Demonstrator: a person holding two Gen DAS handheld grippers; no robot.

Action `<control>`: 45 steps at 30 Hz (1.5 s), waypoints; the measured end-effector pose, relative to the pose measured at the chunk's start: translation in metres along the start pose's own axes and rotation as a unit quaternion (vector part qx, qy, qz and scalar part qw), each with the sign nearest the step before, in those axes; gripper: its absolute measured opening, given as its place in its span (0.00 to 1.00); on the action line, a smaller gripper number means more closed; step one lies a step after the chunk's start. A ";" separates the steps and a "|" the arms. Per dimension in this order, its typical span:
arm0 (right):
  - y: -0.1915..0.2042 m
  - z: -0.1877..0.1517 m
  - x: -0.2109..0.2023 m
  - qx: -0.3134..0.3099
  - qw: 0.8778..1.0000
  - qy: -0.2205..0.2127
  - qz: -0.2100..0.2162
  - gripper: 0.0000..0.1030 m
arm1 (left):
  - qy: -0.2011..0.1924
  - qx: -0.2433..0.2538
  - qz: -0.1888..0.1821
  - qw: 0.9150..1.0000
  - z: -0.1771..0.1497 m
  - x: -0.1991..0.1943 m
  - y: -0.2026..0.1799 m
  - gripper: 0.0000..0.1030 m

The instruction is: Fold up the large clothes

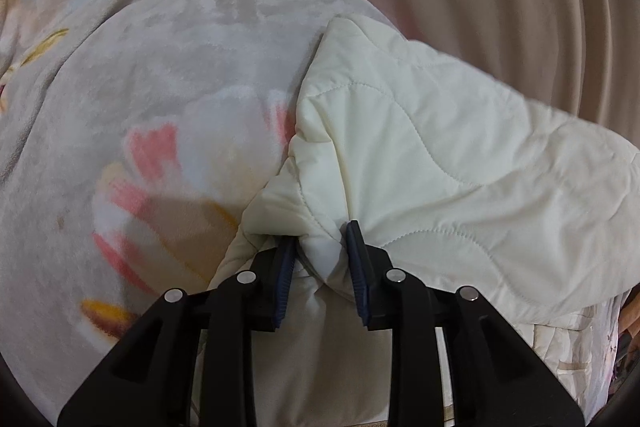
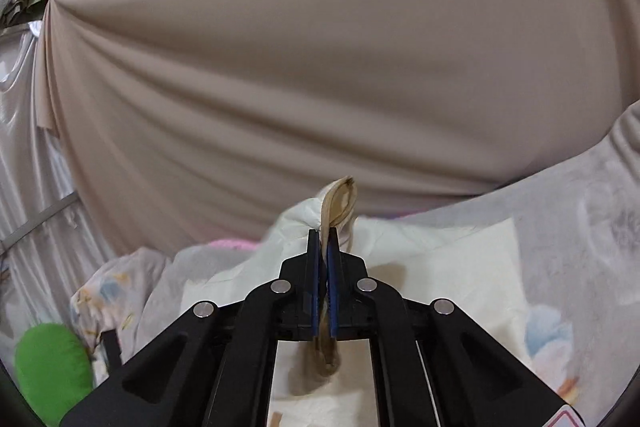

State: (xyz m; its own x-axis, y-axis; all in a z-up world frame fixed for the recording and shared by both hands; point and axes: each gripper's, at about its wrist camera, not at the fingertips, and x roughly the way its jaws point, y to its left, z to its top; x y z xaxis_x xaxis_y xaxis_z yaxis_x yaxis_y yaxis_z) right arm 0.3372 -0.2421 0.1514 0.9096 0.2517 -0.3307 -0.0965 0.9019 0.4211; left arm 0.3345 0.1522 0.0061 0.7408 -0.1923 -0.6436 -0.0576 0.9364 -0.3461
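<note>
A cream quilted jacket [image 1: 420,131] lies over a plush floral blanket [image 1: 160,99]. My left gripper [image 1: 320,239] is shut on a bunched fold of the jacket, with fabric pinched between its blue pads [image 1: 356,259]. In the right wrist view my right gripper [image 2: 323,247] is shut on a thin tan-edged hem [image 2: 340,203] of the same cream jacket [image 2: 440,259], which sticks up above the fingertips and hangs down behind them.
A beige curtain [image 2: 320,47] fills the background in both views. A green plush object [image 2: 52,367] sits at lower left in the right wrist view. The floral blanket [image 2: 580,227] spreads to the right. Silvery drapes [image 2: 24,167] hang at left.
</note>
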 end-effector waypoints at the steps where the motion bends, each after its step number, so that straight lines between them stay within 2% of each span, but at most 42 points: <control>1: -0.013 -0.007 0.018 0.008 0.999 0.034 -0.038 0.04 | 0.000 0.002 0.002 1.000 0.000 0.000 -0.001 0.26; 2: -0.029 -0.020 0.039 0.015 0.993 0.078 -0.082 0.04 | 0.001 0.004 0.002 1.000 0.000 0.001 -0.001 0.27; 3: -0.049 -0.037 0.066 0.026 0.983 0.142 -0.117 0.04 | 0.002 0.007 0.002 1.000 0.000 0.001 -0.002 0.29; 4: -0.063 -0.050 0.076 0.041 0.979 0.165 -0.115 0.01 | 0.002 0.011 0.001 1.000 0.000 0.001 -0.003 0.29; 6: -0.068 -0.053 0.066 0.054 0.983 0.143 -0.103 0.02 | 0.002 0.016 0.007 1.000 0.000 0.001 -0.005 0.29; 8: -0.062 -0.047 0.055 0.056 0.982 0.137 -0.117 0.06 | 0.004 0.017 0.006 1.000 0.000 0.002 -0.004 0.29; 10: -0.044 -0.048 0.034 0.047 0.984 0.109 -0.134 0.15 | 0.003 0.015 0.007 1.000 0.000 -0.001 -0.004 0.29; 11: -0.034 -0.044 0.022 0.035 0.986 0.094 -0.136 0.15 | 0.002 0.014 0.010 1.000 -0.001 -0.004 -0.004 0.30; 14: -0.010 -0.037 -0.004 -0.019 0.990 0.076 -0.113 0.15 | -0.002 0.026 0.031 0.999 -0.005 -0.031 -0.001 0.45; 17: 0.022 -0.039 -0.009 -0.082 0.989 0.085 -0.088 0.15 | -0.032 0.055 0.053 0.997 -0.003 -0.071 0.000 0.46; 20: 0.059 -0.049 0.012 -0.102 0.987 0.116 -0.044 0.15 | -0.062 0.065 0.036 0.995 0.021 -0.099 -0.012 0.46; 21: 0.072 -0.052 0.022 -0.103 0.986 0.124 -0.030 0.15 | -0.065 0.074 0.026 0.995 0.032 -0.101 -0.021 0.50; 23: 0.099 -0.063 0.041 -0.113 0.983 0.142 -0.007 0.15 | -0.067 0.101 0.014 0.993 0.053 -0.090 -0.049 0.55; 25: 0.125 -0.076 0.066 -0.121 0.979 0.165 0.012 0.15 | -0.056 0.116 0.007 0.992 0.066 -0.064 -0.075 0.56; 27: 0.145 -0.090 0.083 -0.139 0.973 0.185 0.027 0.15 | -0.030 0.127 -0.013 0.991 0.072 -0.033 -0.093 0.56; 29: 0.152 -0.101 0.091 -0.152 0.970 0.185 0.030 0.15 | 0.006 0.119 -0.012 0.993 0.071 0.007 -0.102 0.55; 30: 0.148 -0.106 0.096 -0.158 0.969 0.187 0.023 0.15 | 0.016 0.108 0.002 0.994 0.069 0.025 -0.102 0.55; 33: 0.111 -0.103 0.097 -0.156 0.971 0.179 -0.017 0.03 | 0.012 0.111 0.027 0.993 0.066 0.048 -0.094 0.58; 35: 0.066 -0.092 0.087 -0.116 0.978 0.172 -0.036 0.00 | -0.002 0.125 0.057 0.991 0.066 0.055 -0.080 0.65; 37: 0.007 -0.079 0.068 -0.045 0.984 0.166 -0.045 0.00 | -0.008 0.122 0.081 0.989 0.070 0.059 -0.059 0.72; 39: -0.040 -0.071 0.046 0.001 0.986 0.149 -0.069 0.00 | 0.006 0.089 0.081 0.993 0.074 0.061 -0.030 0.78; 40: -0.055 -0.068 0.036 0.011 0.986 0.143 -0.085 0.00 | 0.016 0.056 0.073 0.996 0.076 0.060 -0.012 0.78; 42: -0.072 -0.065 0.016 0.022 0.984 0.145 -0.098 0.00 | 0.015 0.022 0.072 0.997 0.078 0.049 0.008 0.70; 45: -0.054 -0.062 -0.012 -0.024 0.982 0.135 -0.134 0.02 | -0.006 0.038 0.057 0.998 0.072 0.012 0.008 0.68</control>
State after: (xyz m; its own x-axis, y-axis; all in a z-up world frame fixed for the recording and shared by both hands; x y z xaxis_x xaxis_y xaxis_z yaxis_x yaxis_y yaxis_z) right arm 0.3065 -0.2719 0.0801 0.7658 0.0813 -0.6380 0.1064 0.9623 0.2502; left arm 0.3917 0.1785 0.0449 0.7410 -0.0798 -0.6668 -0.0910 0.9718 -0.2175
